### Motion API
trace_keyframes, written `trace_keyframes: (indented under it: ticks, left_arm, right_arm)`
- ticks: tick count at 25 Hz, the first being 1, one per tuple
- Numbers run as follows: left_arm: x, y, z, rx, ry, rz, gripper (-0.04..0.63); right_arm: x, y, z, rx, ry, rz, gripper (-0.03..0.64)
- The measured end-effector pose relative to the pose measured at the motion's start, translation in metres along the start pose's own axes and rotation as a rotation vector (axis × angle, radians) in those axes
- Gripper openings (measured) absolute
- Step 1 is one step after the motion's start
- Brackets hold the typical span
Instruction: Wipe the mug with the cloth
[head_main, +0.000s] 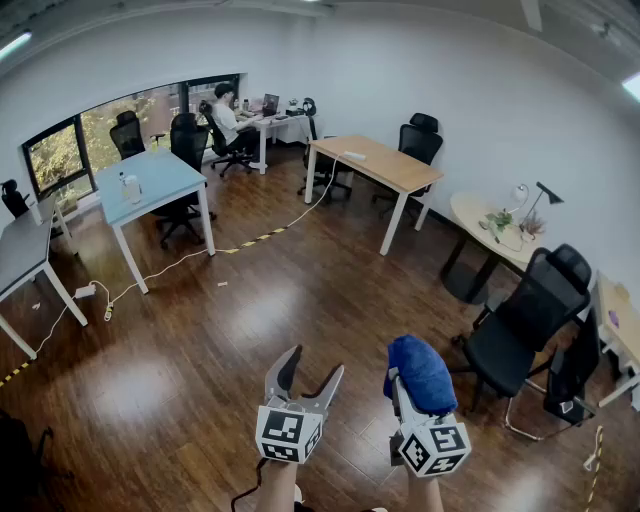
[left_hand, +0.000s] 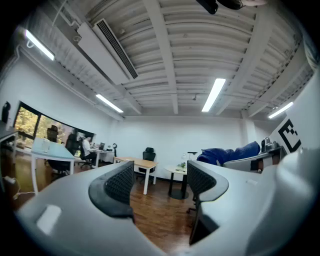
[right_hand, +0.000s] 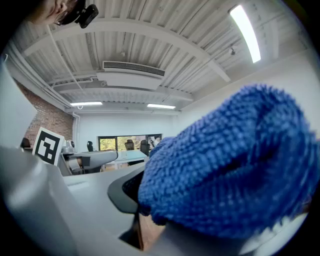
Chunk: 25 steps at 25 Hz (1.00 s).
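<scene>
Cloth (right_hand: 235, 165): blue, nubbly, bunched into a lump. It is clamped in the right tool (head_main: 408, 392) and held over the wooden floor (head_main: 250, 330). It fills most of the right gripper view. One dark pad (right_hand: 129, 192) shows at the cloth's left edge; the other jaw is buried under the fabric.

Left tool (left_hand: 160, 182): jaws apart, nothing between them. Only floor and far furniture show through the gap.

The tools sit side by side, near but apart, marker cubes (head_main: 288, 432) toward the head camera. The forearms are cut off at the bottom edge.

Surroundings: black chair (head_main: 525, 320) to the right, round desk (head_main: 480, 225), wooden desk (head_main: 385, 163), light-blue desk (head_main: 150, 180). A person (head_main: 225, 115) is seated far back by the windows, too small for detail.
</scene>
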<state>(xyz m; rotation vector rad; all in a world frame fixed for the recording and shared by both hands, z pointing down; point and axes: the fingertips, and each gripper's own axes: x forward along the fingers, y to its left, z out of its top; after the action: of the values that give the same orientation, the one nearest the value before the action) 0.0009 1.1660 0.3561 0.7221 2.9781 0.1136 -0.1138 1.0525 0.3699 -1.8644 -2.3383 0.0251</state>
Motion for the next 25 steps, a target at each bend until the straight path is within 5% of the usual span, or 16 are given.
trace_keyframes:
  ticks: [6,14,17,21,25]
  left_arm:
    - [0.035,-0.111,0.016,0.037,-0.025,-0.145,0.310]
    - [0.075,-0.366,0.014,-0.014,-0.032,-0.521,0.301]
    - [0.062,-0.500,0.000,-0.041,-0.025,-0.730,0.301]
    - [0.008,-0.700,-0.038,-0.002,0.028,-1.106,0.301]
    - [-0.060,-0.844,-0.059,-0.029,0.045,-1.368,0.301]
  right_arm:
    - [-0.084,-0.078,0.024,0.000,-0.067,-0.128,0.074]
    - [-0.294,-0.220,0.029,0.030,-0.153,-0.472,0.074]
    - [-0.410,-0.263,0.014,0.045,-0.186,-0.658,0.074]
    - [-0.585,-0.304,-0.021,0.088,-0.237,-0.988,0.074]
    - [-0.730,-0.311,-0.057,0.128,-0.271,-1.257,0.074]
